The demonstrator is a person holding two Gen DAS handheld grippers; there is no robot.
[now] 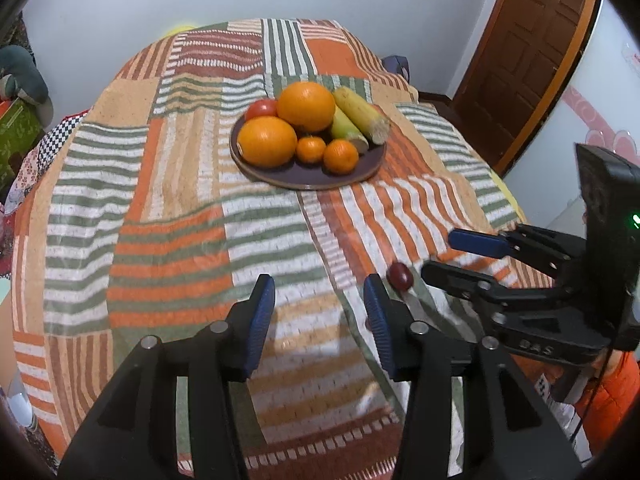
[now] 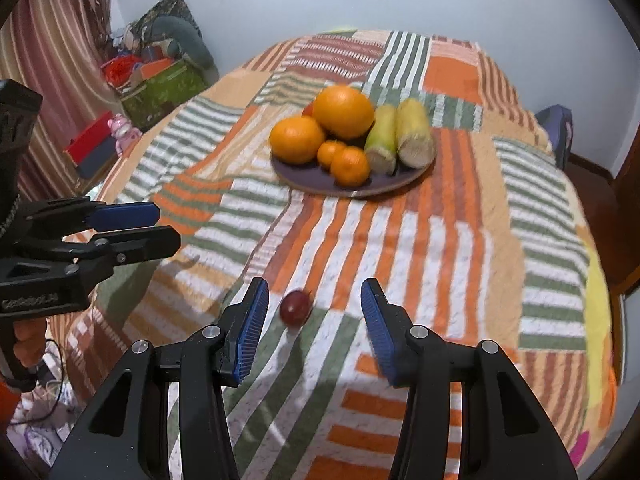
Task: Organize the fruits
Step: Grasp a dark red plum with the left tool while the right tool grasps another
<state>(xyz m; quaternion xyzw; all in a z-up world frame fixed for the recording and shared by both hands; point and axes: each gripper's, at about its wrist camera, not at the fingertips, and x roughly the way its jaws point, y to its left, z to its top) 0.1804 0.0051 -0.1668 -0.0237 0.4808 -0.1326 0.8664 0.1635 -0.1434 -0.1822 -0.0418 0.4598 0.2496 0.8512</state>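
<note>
A dark purple plate [image 1: 360,168] [image 2: 312,178] on the striped cloth holds two big oranges [image 1: 306,106] [image 2: 343,111], two small mandarins [image 1: 341,156] [image 2: 349,166], a tomato [image 1: 262,109] and two ears of corn [image 1: 360,114] [image 2: 414,134]. A small dark red fruit [image 1: 400,276] [image 2: 295,307] lies alone on the cloth near the front. My right gripper [image 2: 314,326] is open and empty, the red fruit just ahead of it, near its left finger. My left gripper [image 1: 320,324] is open and empty, just left of the fruit. Each gripper shows in the other's view [image 1: 444,254] [image 2: 166,226].
The striped patchwork cloth [image 1: 180,200] covers the whole table. A brown door [image 1: 532,60] stands at the right. Boxes and toys [image 2: 156,80] are piled on the floor at the left. A chair back [image 2: 558,132] stands past the far right edge.
</note>
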